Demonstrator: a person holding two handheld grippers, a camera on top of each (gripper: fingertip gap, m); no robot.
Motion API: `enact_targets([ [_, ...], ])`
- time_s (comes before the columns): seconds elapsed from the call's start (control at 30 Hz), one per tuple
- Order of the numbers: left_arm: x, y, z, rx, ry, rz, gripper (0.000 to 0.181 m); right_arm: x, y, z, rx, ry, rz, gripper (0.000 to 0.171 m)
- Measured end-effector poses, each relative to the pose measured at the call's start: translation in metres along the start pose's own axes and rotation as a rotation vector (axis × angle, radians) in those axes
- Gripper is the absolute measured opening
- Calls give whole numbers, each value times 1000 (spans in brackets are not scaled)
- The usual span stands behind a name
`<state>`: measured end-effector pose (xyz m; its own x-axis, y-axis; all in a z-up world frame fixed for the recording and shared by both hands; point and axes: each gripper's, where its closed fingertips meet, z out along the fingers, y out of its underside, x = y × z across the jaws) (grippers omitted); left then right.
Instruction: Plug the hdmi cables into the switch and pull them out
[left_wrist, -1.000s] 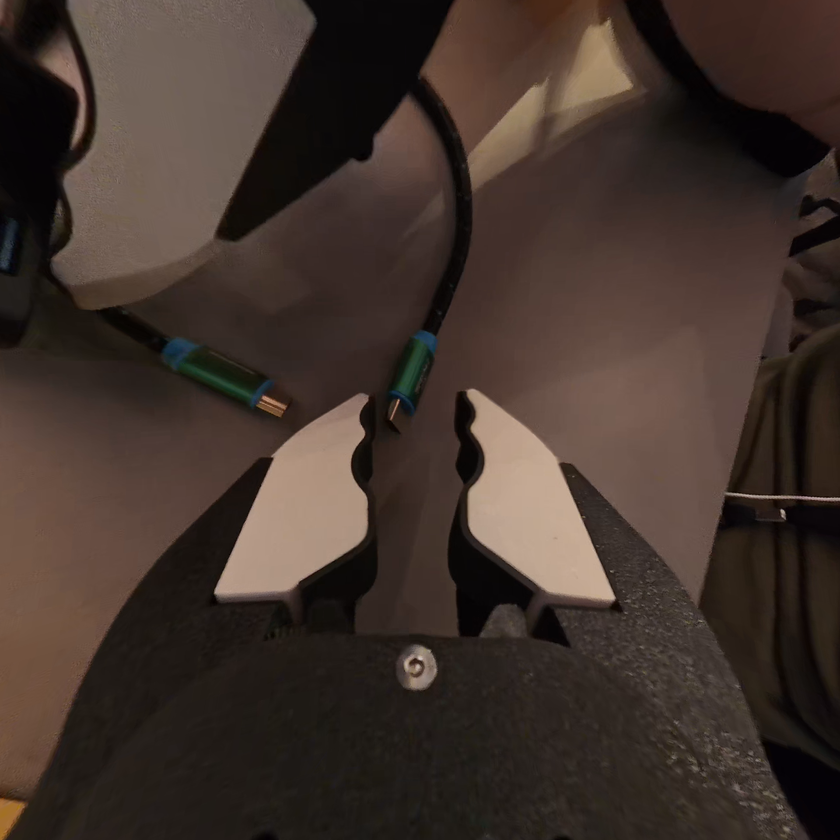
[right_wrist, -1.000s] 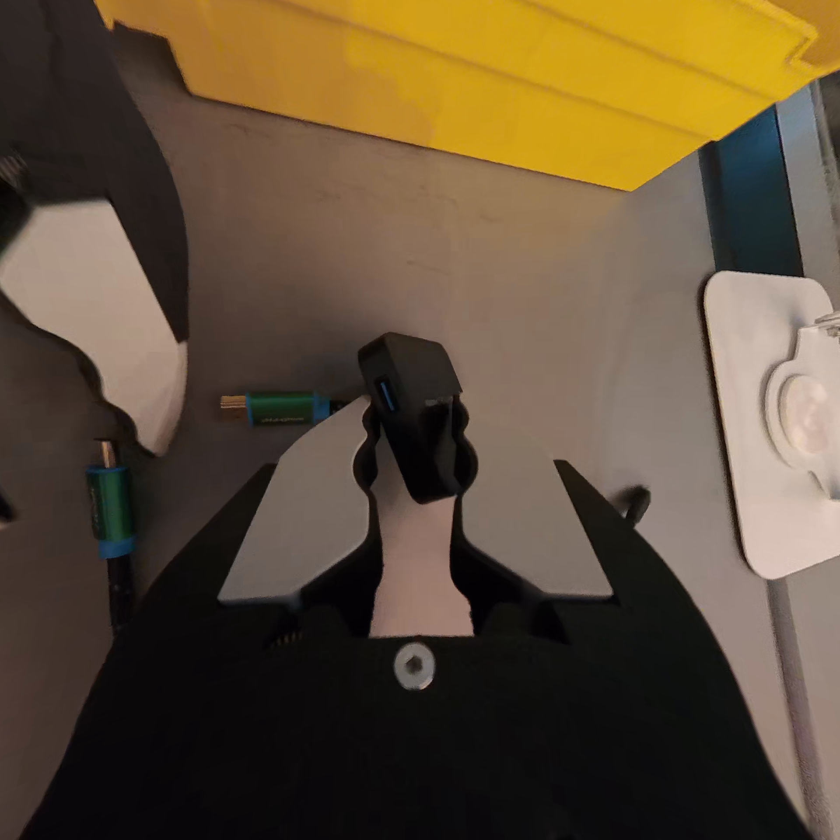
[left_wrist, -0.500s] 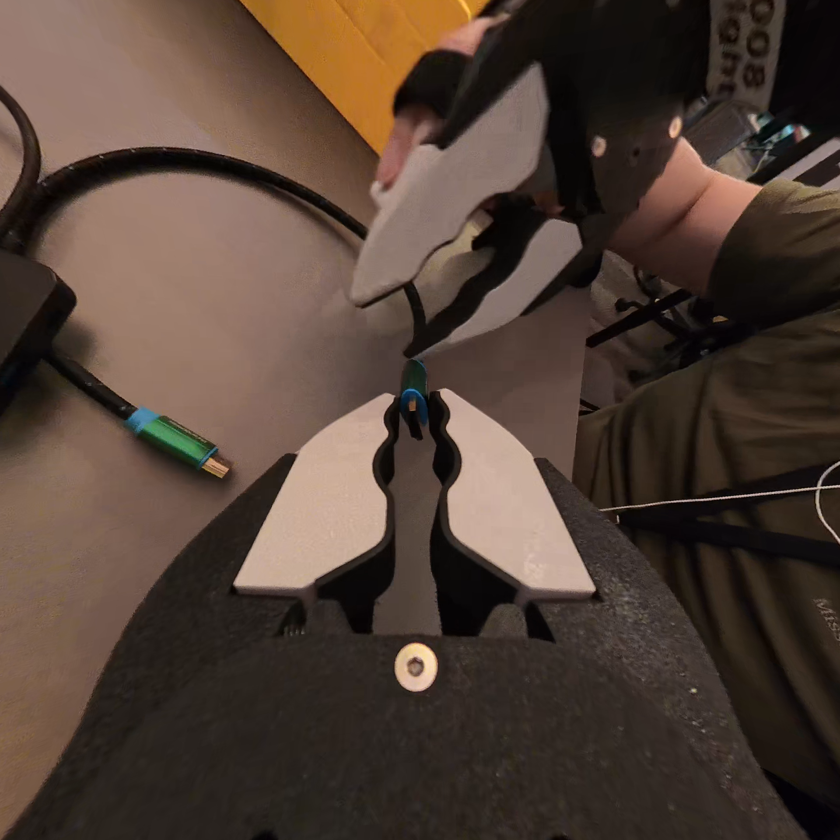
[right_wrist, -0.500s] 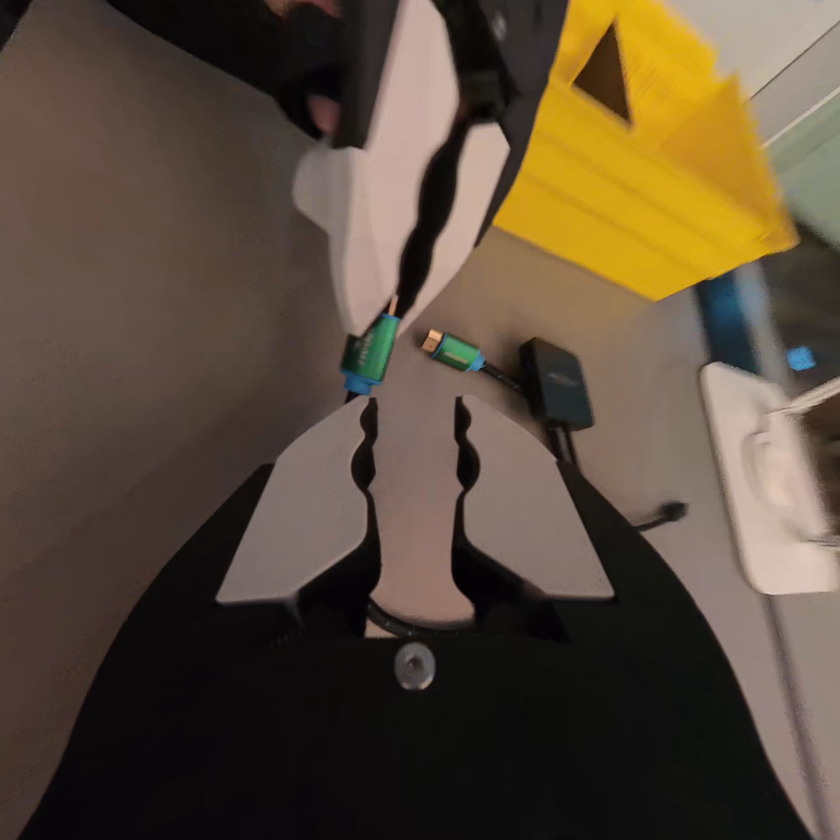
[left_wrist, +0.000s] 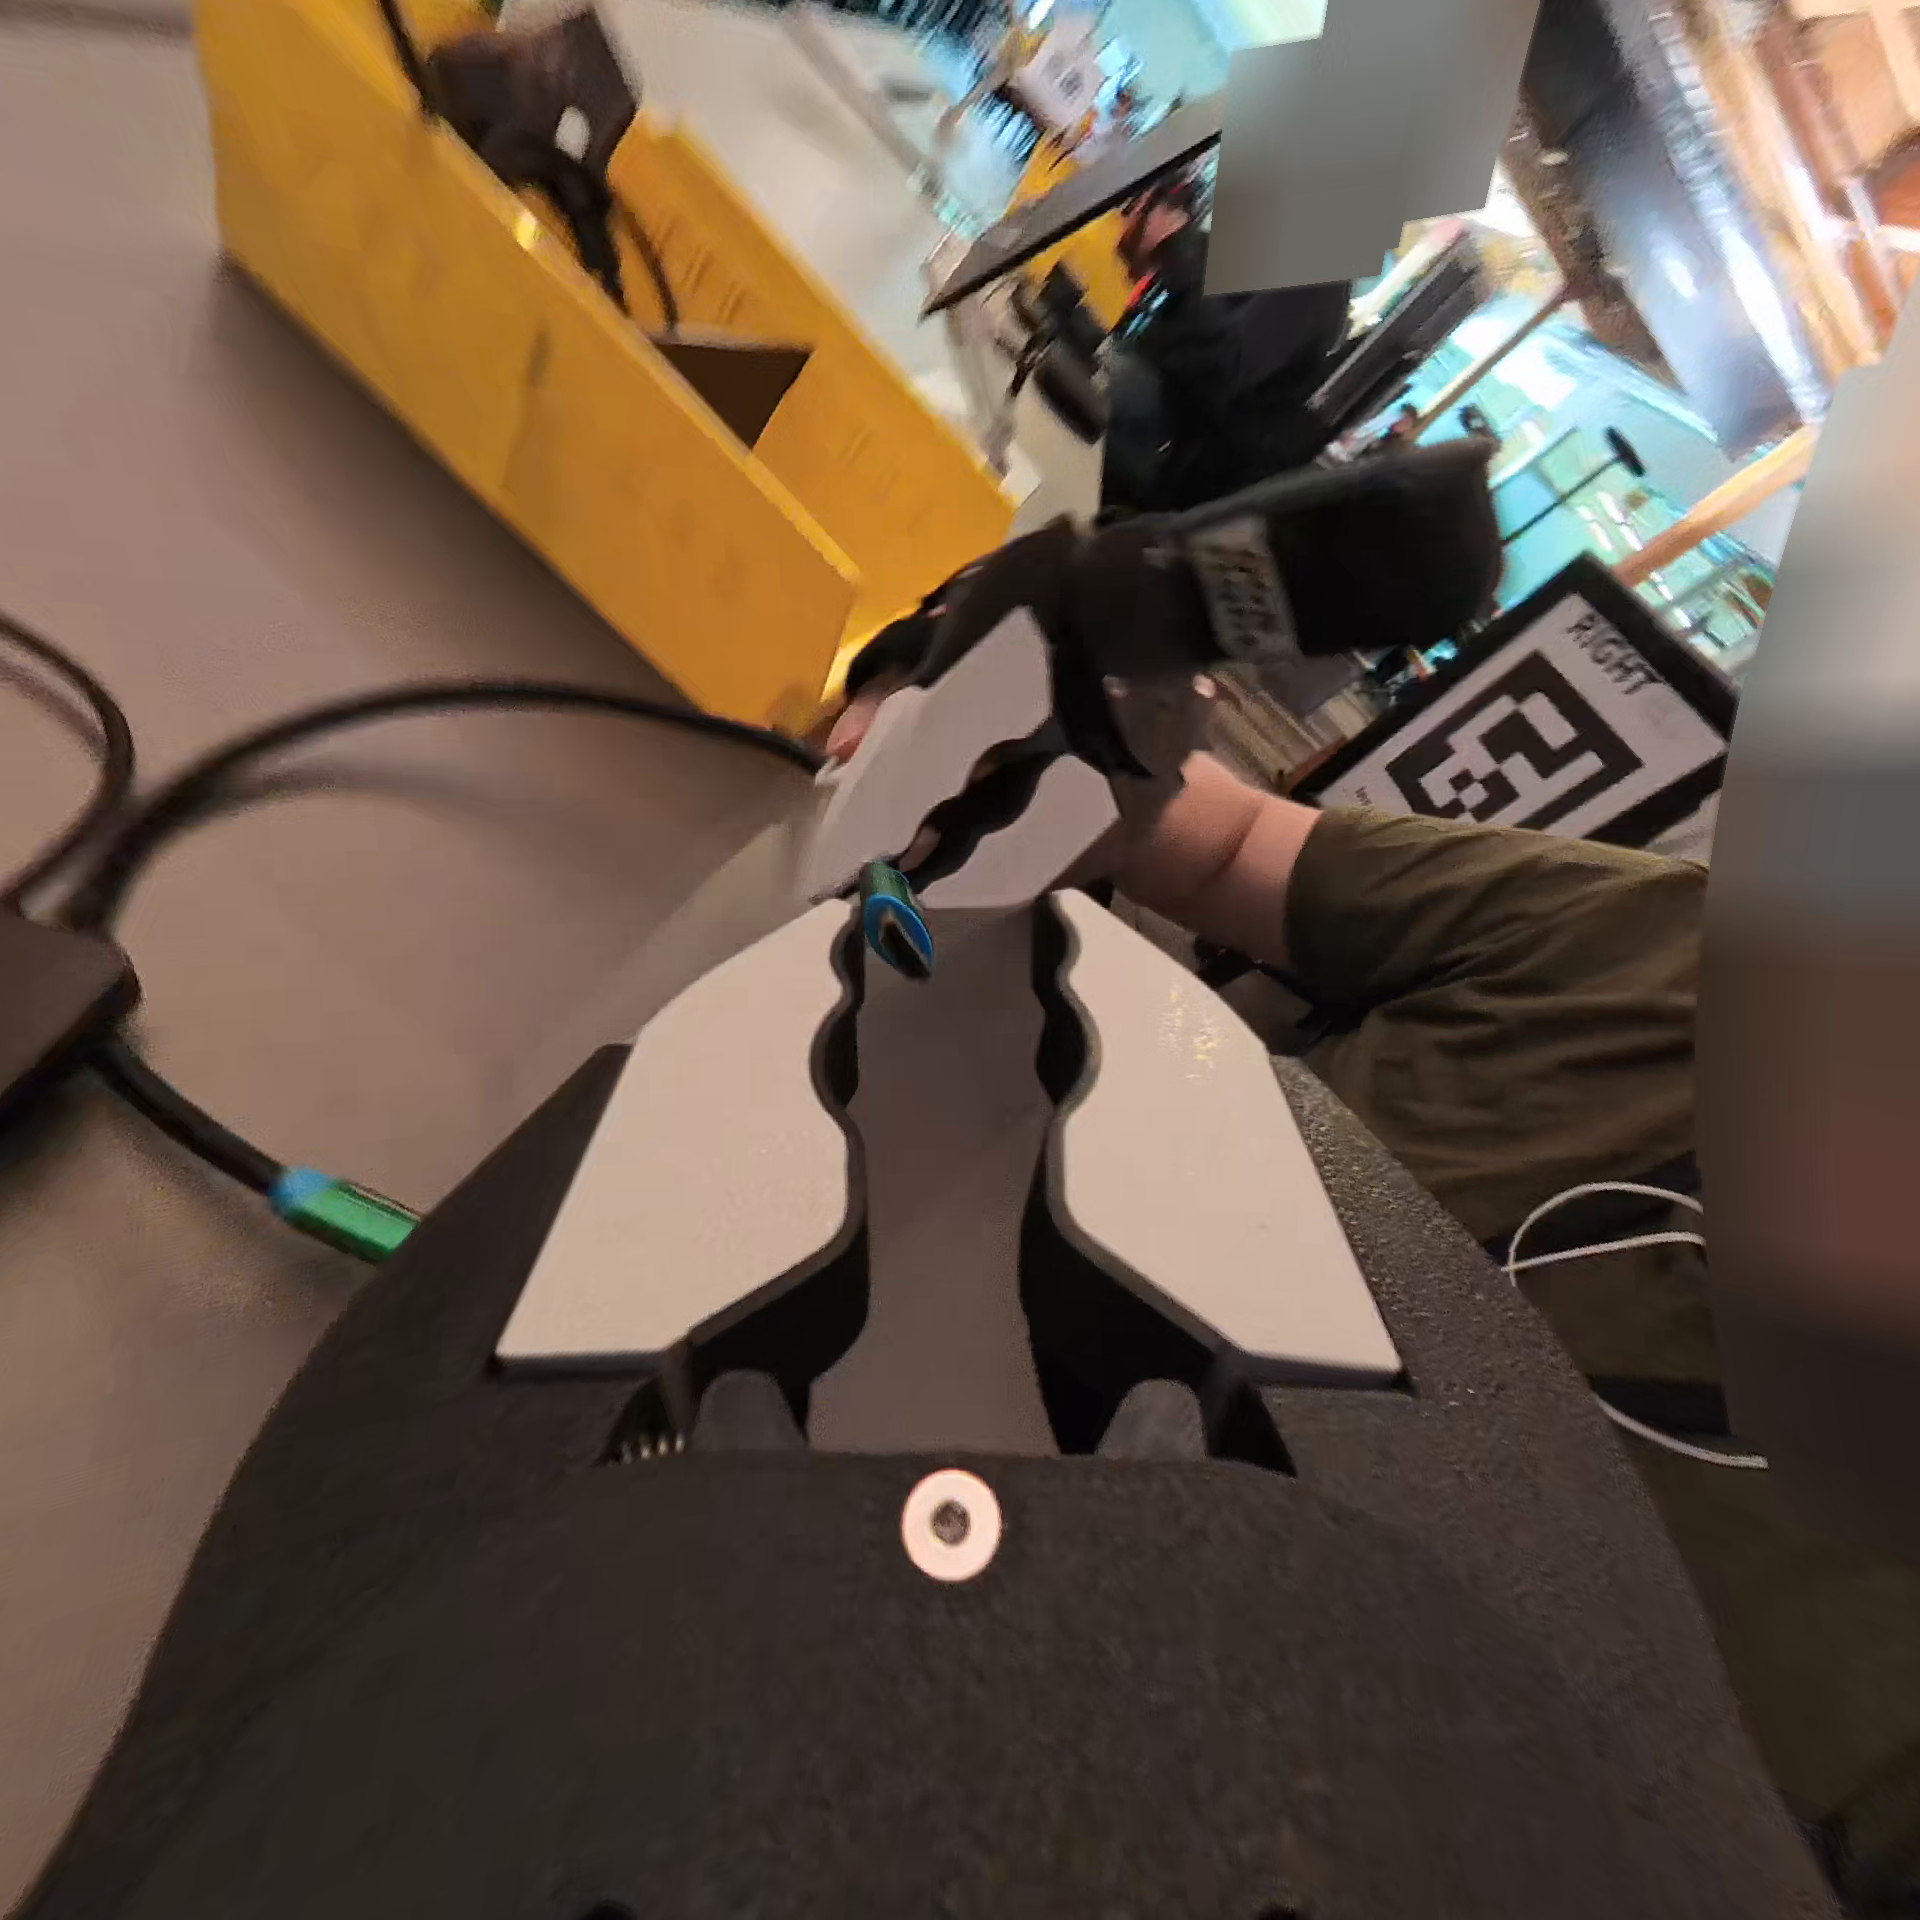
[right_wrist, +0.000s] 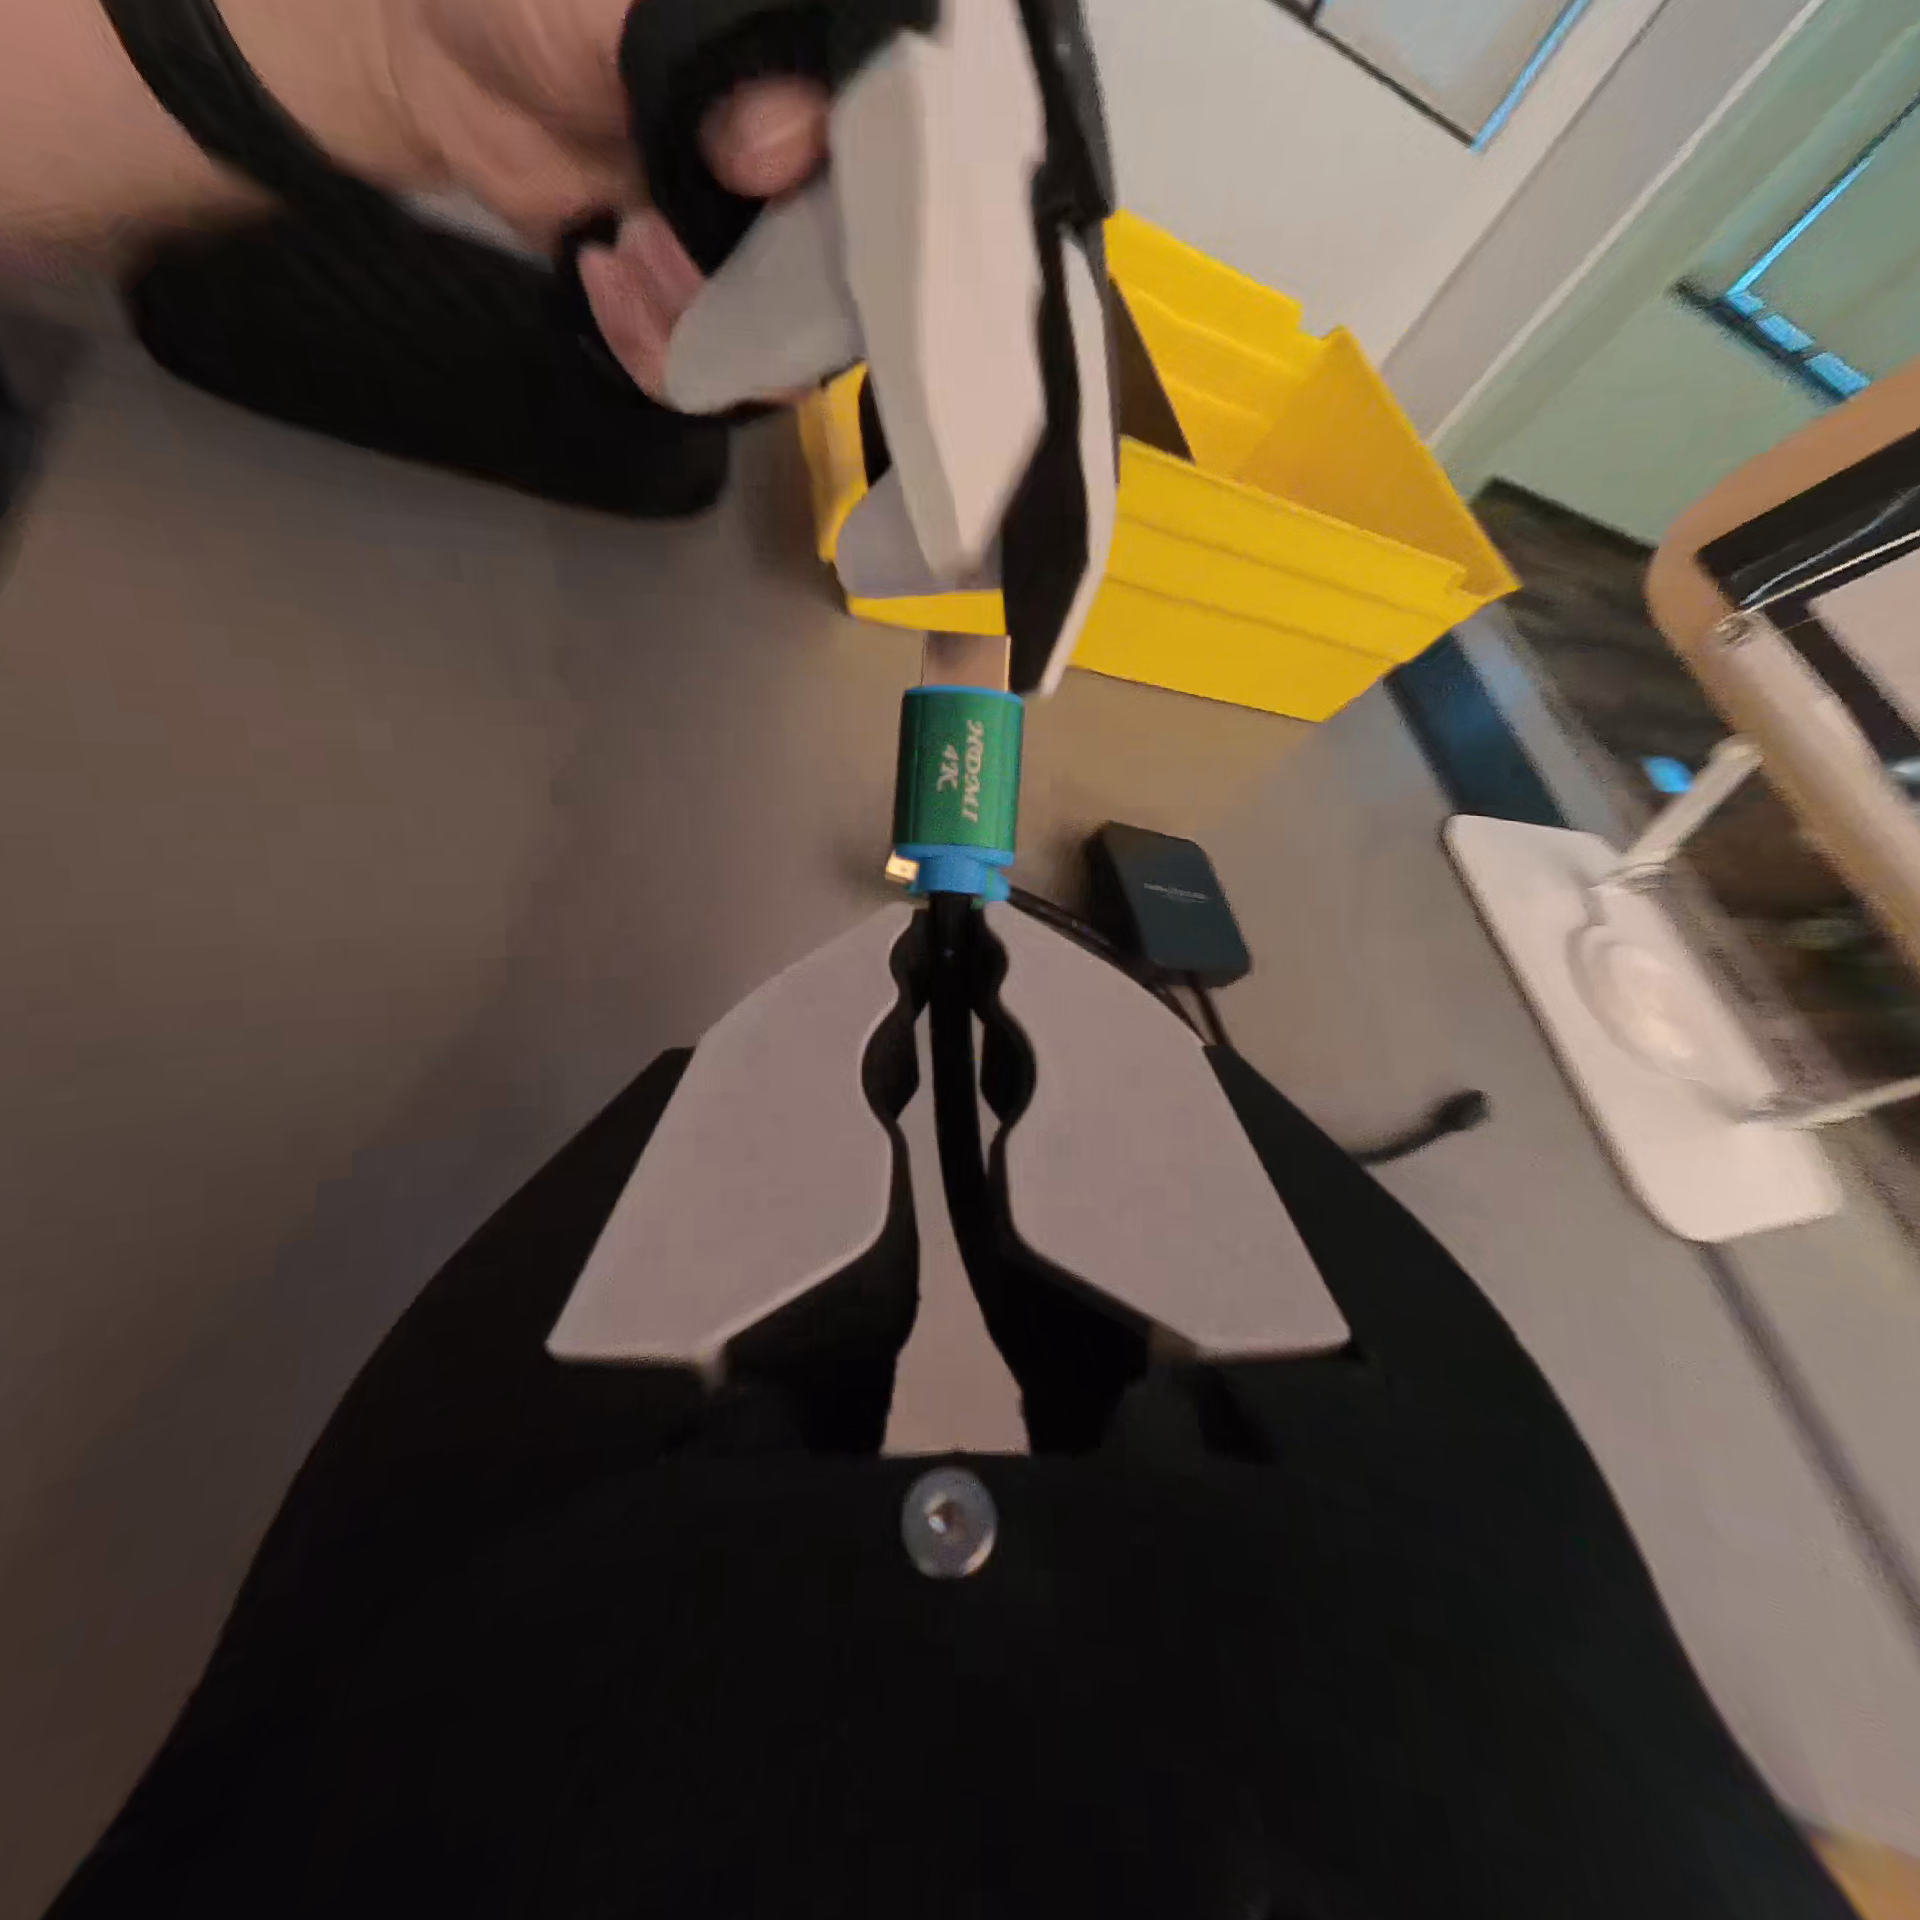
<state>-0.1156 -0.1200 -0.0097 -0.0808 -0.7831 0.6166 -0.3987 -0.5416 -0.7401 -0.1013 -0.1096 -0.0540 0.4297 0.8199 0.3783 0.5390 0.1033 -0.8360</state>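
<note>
My right gripper (right_wrist: 951, 935) is shut on the black cable just behind a green HDMI plug (right_wrist: 956, 779) with a blue collar, and holds it in the air with its metal tip pointing away. My left gripper (left_wrist: 945, 925) is open. The plug (left_wrist: 894, 920) sits at its left fingertip, not clamped. In the right wrist view the left gripper (right_wrist: 977, 613) hangs just above the plug's tip. A second green plug (left_wrist: 343, 1221) lies on the grey table, its cable running to the black switch (left_wrist: 42, 1008). The switch (right_wrist: 1169, 914) also shows beyond the held plug.
A yellow bin (left_wrist: 582, 416) stands at the back of the table (left_wrist: 312, 831) and also shows in the right wrist view (right_wrist: 1247, 540). A white pad with a clear stand (right_wrist: 1621, 1039) lies at the right. Black cables (left_wrist: 468, 696) loop across the table. A person's sleeve (left_wrist: 1475, 997) is at the right. About 5 cm separates my left fingertips from my right.
The plug has passed from hand to hand. My left gripper, shut on it half a second ago, has opened. My right gripper, open then, has shut on its cable.
</note>
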Motion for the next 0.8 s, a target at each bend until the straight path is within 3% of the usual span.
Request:
enact_targets([
  [0.17, 4, -4, -28, 50, -246, 460, 37, 3, -17, -28, 134, -160, 162, 7],
  [0.3, 20, -5, -15, 96, -297, 656, 43, -1, -21, -34, 142, -216, 150, 7],
  [0.43, 26, 1, 7, 14, -187, 502, 37, 6, -17, -34, 120, -132, 87, 7],
  [0.6, 17, -11, 20, 86, -86, 248, 30, 13, -12, -33, 43, 41, -163, 7],
  [0.8, 2, 1, 38, 17, -55, 179, 14, 14, -8, -31, -16, 141, -373, 7],
])
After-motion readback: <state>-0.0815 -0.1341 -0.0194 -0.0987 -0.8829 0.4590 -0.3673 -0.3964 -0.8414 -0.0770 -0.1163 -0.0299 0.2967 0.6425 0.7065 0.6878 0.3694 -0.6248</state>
